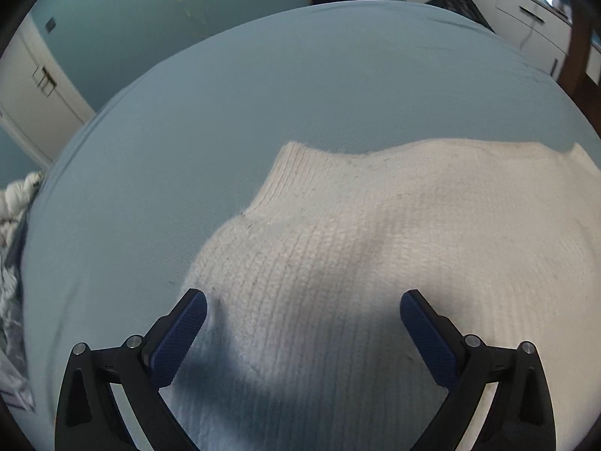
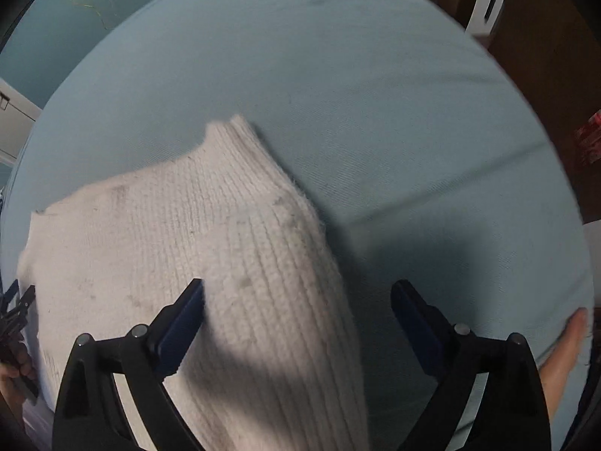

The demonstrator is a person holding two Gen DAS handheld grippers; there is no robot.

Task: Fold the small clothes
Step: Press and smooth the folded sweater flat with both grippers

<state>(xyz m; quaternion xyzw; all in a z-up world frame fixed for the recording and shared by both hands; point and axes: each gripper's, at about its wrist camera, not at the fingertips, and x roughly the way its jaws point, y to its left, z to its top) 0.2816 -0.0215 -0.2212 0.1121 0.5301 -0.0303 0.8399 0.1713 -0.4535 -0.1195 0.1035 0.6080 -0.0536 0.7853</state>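
A cream ribbed knit garment (image 1: 375, 244) lies flat on a light blue sheet (image 1: 263, 94). My left gripper (image 1: 303, 302) is open just above the garment's near left part, its fingers apart with nothing between them. In the right wrist view the same garment (image 2: 195, 233) spreads left and down, with a narrow ribbed end pointing away. My right gripper (image 2: 296, 293) is open over the garment's right edge; its left finger (image 2: 184, 315) is above the knit and its right finger (image 2: 417, 323) above bare sheet (image 2: 375, 112).
A crumpled white cloth (image 1: 17, 203) lies at the bed's left edge. White cabinets (image 1: 526, 18) and a dark bag (image 1: 458, 0) stand beyond the far right of the bed. A bare foot (image 2: 563, 357) shows at the right, and the other gripper (image 2: 15, 315) at the left edge.
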